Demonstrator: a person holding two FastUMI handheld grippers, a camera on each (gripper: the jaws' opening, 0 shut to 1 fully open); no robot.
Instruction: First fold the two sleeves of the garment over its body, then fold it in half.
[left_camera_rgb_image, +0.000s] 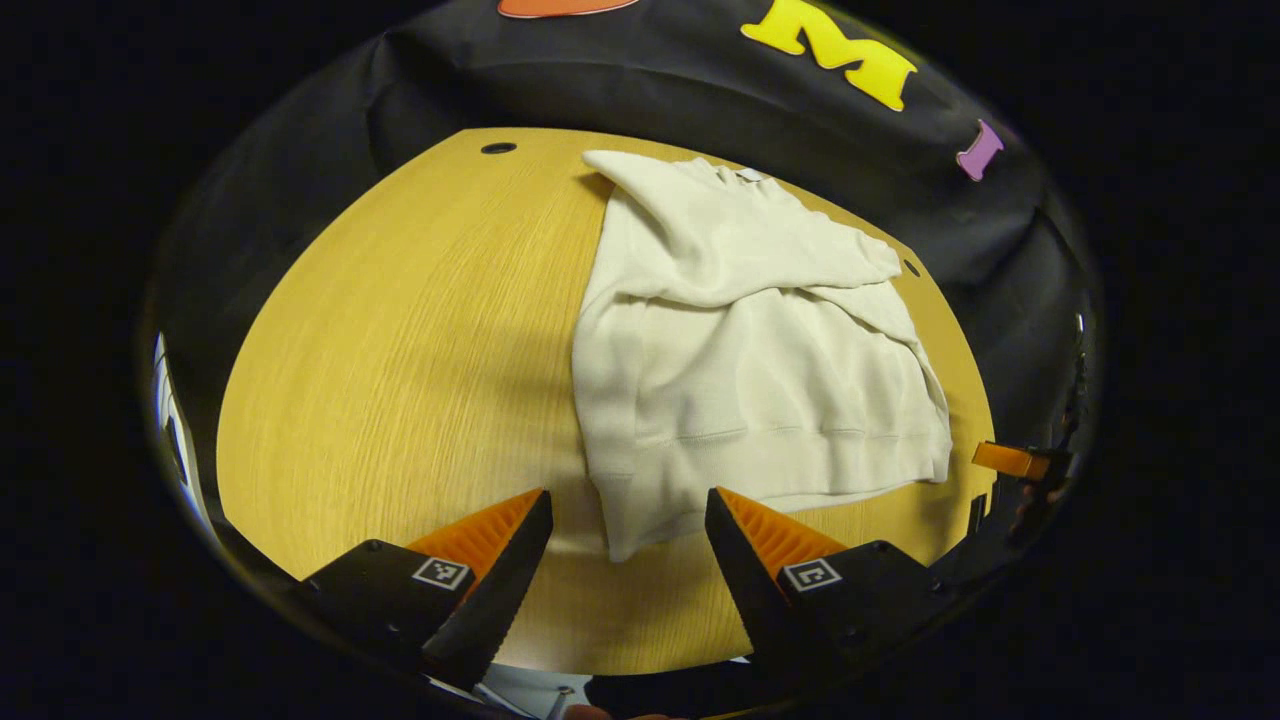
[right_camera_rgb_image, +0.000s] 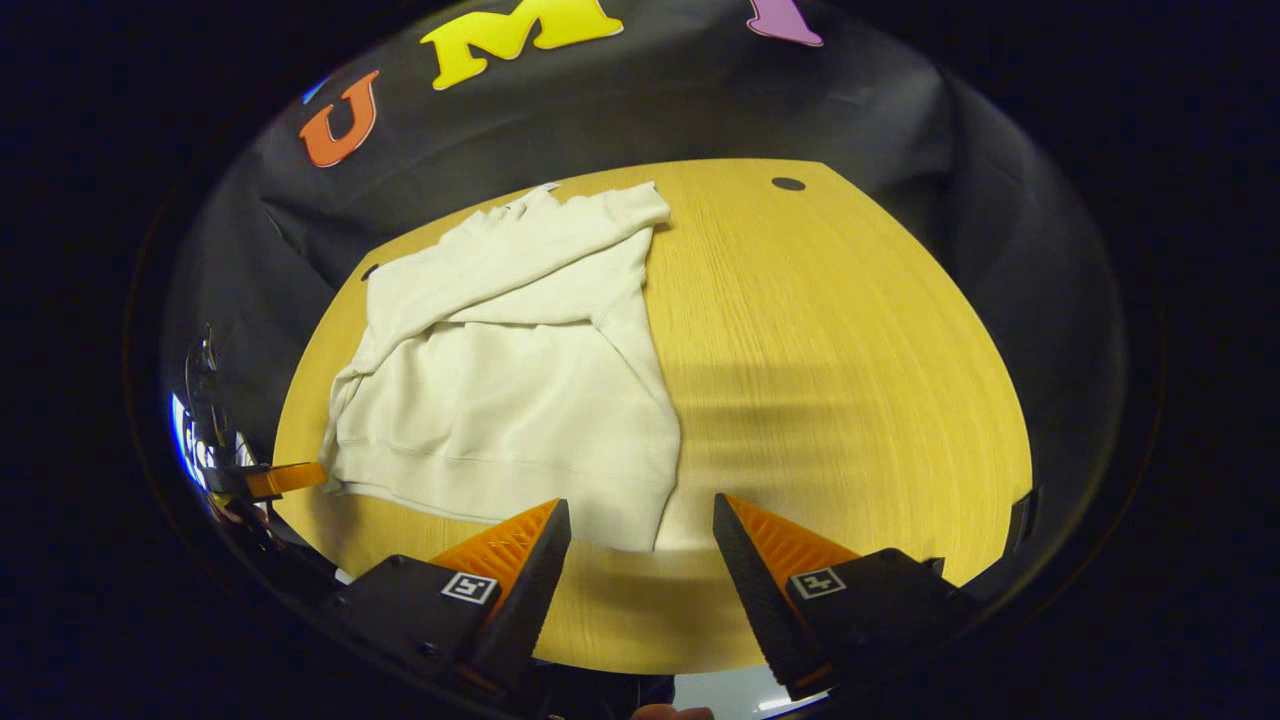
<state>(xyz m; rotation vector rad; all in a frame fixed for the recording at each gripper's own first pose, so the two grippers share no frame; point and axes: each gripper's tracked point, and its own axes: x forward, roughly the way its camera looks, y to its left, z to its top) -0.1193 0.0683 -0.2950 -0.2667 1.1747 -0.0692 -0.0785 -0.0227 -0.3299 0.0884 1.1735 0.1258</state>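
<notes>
A cream sweatshirt (left_camera_rgb_image: 740, 340) lies flat on the wooden table (left_camera_rgb_image: 400, 350), hem toward me, with its sleeves folded across the body. In the left gripper view my left gripper (left_camera_rgb_image: 628, 497) is open just above the table, and the garment's near left hem corner (left_camera_rgb_image: 625, 530) lies between its fingers, untouched. In the right gripper view the sweatshirt (right_camera_rgb_image: 520, 380) sits left of centre. My right gripper (right_camera_rgb_image: 640, 503) is open, and the near right hem corner (right_camera_rgb_image: 640, 530) lies between its fingers. Each view catches the other gripper at its edge (left_camera_rgb_image: 1010, 460) (right_camera_rgb_image: 270, 480).
The table is bare wood to the left of the garment in the left gripper view and to its right (right_camera_rgb_image: 850, 380) in the right gripper view. Small dark holes (left_camera_rgb_image: 497, 148) (right_camera_rgb_image: 788, 184) mark the far corners. Black cloth hangs behind the table.
</notes>
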